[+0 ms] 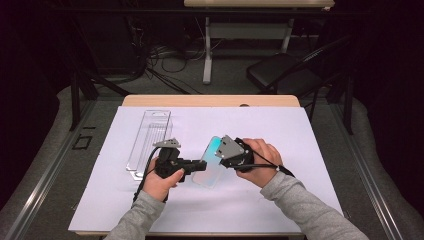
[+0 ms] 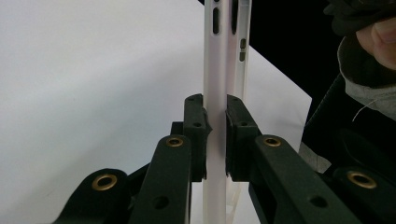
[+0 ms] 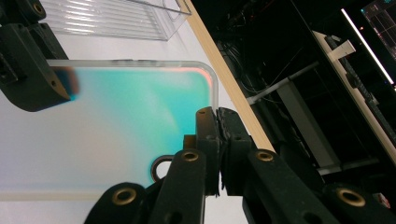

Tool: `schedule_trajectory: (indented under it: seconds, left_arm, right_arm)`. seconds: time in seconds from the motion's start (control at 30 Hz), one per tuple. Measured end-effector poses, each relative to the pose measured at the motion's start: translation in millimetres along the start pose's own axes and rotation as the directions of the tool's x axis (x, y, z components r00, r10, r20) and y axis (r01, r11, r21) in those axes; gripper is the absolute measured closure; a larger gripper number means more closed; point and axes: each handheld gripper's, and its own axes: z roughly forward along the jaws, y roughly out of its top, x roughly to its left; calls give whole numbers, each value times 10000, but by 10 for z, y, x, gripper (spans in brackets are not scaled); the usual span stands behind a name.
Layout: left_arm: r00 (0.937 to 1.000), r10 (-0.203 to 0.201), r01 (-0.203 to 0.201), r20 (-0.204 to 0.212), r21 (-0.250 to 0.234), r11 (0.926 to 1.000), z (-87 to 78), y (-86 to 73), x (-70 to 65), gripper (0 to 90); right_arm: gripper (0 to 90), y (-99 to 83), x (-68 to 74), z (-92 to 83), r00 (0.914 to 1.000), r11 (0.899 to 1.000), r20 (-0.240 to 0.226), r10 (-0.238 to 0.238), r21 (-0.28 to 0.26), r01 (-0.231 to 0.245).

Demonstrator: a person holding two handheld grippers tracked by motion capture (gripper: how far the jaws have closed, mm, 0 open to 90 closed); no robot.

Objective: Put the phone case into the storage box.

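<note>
Jaws of the left gripper (image 1: pixel 194 165) are nearly closed and pinch a thin phone case (image 1: pixel 210 162) by its long edge; in the left gripper view the pads press flat on both faces of the pale case (image 2: pixel 215 93), which stands edge-on between them. The right gripper (image 1: pixel 225 152) is clenched tight on the opposite edge of the same case, near a rounded corner, as the right gripper view shows against the teal-tinted back (image 3: pixel 140 102). Held between both hands, the case is tilted above the white mat (image 1: pixel 280 130), near its middle. A clear plastic tray (image 1: pixel 149 137) lies flat on the mat, just left of the left hand (image 1: pixel 161 182).
</note>
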Motion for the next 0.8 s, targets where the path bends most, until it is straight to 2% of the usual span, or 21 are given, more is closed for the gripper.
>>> schedule_trajectory:
  seconds: [0.8]
  left_arm:
    - [10000,-55,55,43,-29,10000,-10,-6,13,819]
  right_arm:
    - [881,-10,0,17,9998,9999,-66,161,-19,-161]
